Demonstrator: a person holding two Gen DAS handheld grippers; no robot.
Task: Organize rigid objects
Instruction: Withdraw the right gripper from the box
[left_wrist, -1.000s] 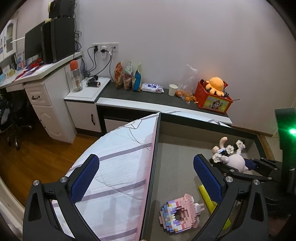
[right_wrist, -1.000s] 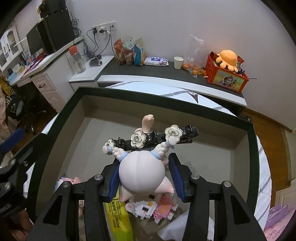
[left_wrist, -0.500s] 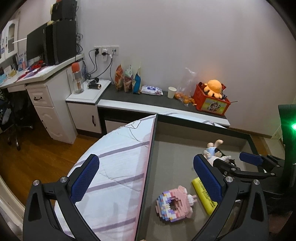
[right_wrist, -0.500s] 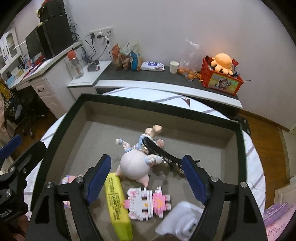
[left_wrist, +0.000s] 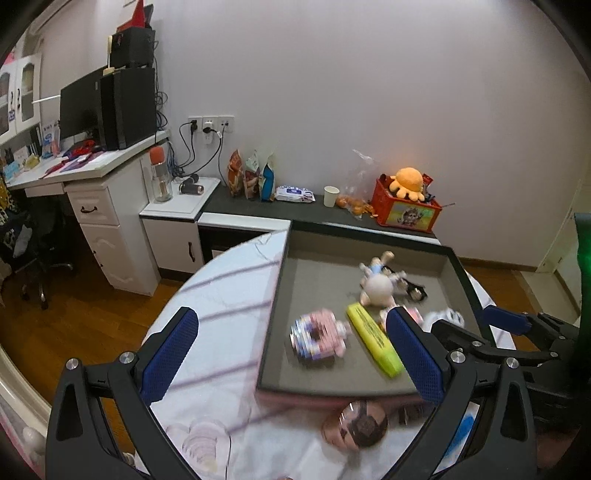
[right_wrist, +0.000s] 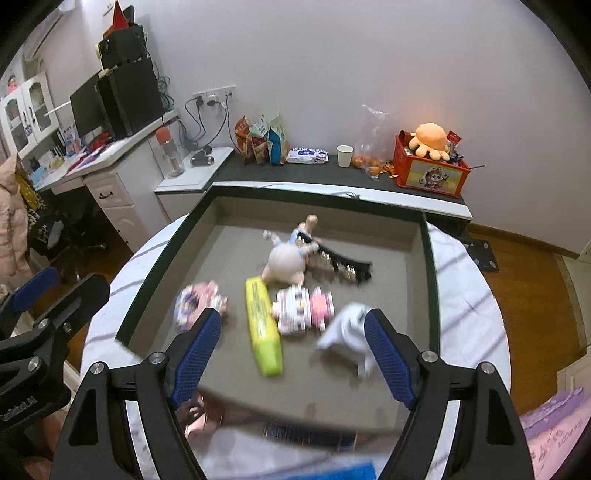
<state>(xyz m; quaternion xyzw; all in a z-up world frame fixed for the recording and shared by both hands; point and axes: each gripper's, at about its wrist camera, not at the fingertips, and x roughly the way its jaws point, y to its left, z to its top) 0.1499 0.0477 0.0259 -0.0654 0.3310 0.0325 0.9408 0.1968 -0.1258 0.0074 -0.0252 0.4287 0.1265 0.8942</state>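
Note:
A black-rimmed grey tray (right_wrist: 317, 194) (left_wrist: 271, 314) lies on the bed. In it lie a pink pig figure (right_wrist: 284, 260) (left_wrist: 376, 290) with a black flowered hair clip (right_wrist: 343, 264) against it, a yellow box (right_wrist: 263, 325) (left_wrist: 373, 339), a pink block figure (right_wrist: 304, 308), a pastel block ring (right_wrist: 195, 301) (left_wrist: 317, 334) and a white cloth piece (right_wrist: 347, 332). My right gripper (right_wrist: 292, 314) hangs open and empty above the tray's near side. My left gripper (left_wrist: 290, 314) is open and empty over the tray's left rim.
A doll head (left_wrist: 356, 424) and a blue item (left_wrist: 460, 428) lie on the striped bedsheet (left_wrist: 221, 295) before the tray. Behind the bed, a dark counter (right_wrist: 332, 173) carries a red crate (right_wrist: 430, 171), a paper cup and snack bags. A desk with a monitor (left_wrist: 79, 110) stands at left.
The right gripper opened and left the pig figure with the clip lying in the tray. Both grippers drew back and up, bringing the tray's near edge and the doll head into view.

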